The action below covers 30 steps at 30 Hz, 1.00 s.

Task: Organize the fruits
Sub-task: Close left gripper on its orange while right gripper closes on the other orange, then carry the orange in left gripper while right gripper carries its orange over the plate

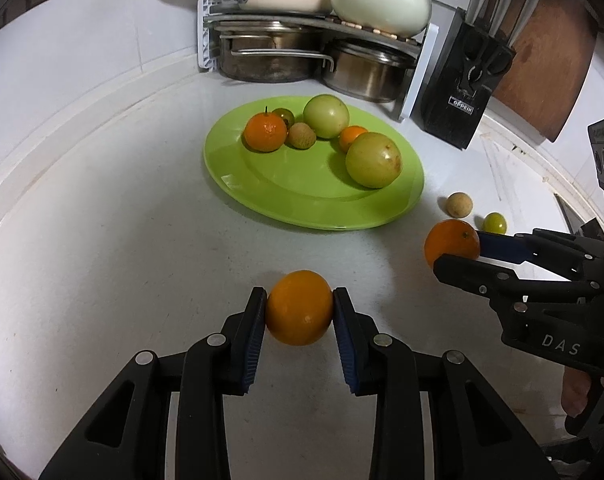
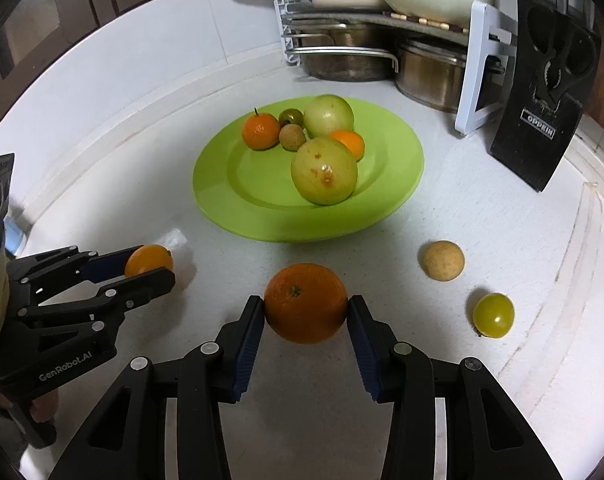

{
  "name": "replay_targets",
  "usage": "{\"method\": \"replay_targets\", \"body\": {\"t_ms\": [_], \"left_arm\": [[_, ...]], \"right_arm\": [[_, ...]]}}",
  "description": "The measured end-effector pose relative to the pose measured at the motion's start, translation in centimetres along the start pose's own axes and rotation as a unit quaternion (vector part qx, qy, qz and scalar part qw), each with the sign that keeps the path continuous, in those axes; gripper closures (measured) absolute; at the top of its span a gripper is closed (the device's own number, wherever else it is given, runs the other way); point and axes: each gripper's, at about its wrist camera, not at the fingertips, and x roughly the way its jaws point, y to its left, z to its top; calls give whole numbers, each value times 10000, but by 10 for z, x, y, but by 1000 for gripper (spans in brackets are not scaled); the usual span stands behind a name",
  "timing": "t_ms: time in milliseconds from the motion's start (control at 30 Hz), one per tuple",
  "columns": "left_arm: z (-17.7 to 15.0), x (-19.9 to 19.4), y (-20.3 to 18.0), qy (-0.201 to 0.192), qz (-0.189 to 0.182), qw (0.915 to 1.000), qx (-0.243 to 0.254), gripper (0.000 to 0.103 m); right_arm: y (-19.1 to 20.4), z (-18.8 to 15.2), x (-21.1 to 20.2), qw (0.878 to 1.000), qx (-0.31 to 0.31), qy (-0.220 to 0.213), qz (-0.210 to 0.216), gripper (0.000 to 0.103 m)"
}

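My left gripper [image 1: 299, 304] is shut on a yellow-orange citrus [image 1: 299, 307], in front of the green plate [image 1: 285, 196]. My right gripper [image 2: 306, 306] is shut on a darker orange [image 2: 306, 302]; it also shows in the left wrist view [image 1: 452, 242]. The plate [image 2: 253, 196] holds several fruits: two big green ones [image 2: 324, 170], two small oranges [image 2: 260, 131], a brown longan and a small green one. A loose longan [image 2: 442, 260] and a small green fruit [image 2: 493, 315] lie on the counter right of my right gripper.
Behind the plate stands a rack [image 1: 314, 24] with steel pots, a cream pan and a white pot. A black knife block [image 1: 464, 92] and a wooden board [image 1: 542, 60] stand at the back right. The white counter meets a tiled wall on the left.
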Motion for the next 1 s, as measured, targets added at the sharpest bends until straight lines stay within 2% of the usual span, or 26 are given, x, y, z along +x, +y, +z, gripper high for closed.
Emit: {"method": "replay_targets", "body": {"t_ms": [433, 1000], "left_arm": [[14, -36, -5, -470, 44, 9989, -68, 70], [62, -54, -4, -1066, 248, 9940, 79, 70]], "right_arm": [[14, 15, -34, 9984, -282, -462, 161, 59], [24, 68, -48, 9930, -669, -933, 278, 59]]}}
